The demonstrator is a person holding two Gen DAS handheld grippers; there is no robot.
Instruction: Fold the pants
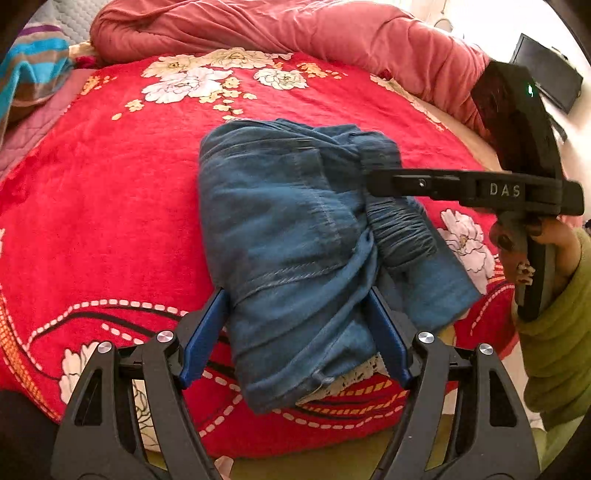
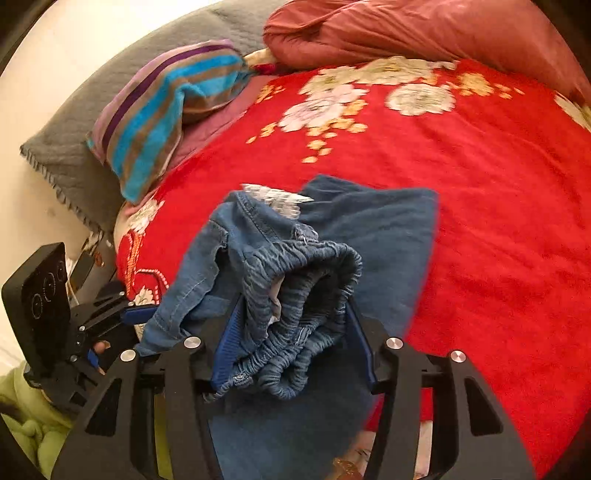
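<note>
Pants [image 1: 288, 236] lie bunched on the blanket [image 1: 110, 206], quilt [image 1: 280, 29] behind them.

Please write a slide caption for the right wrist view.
Right gripper holds the jeans' elastic waistband above the red floral blanket.

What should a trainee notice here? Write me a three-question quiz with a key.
1. True or false: the blue pants lie on a red flowered blanket.
2. Which part of the pants sits between the right gripper and its two fingers? A elastic waistband; B leg hem; C belt.
3. What colour is the person's sleeve?
Key: 1 true; 2 A; 3 green.
</note>
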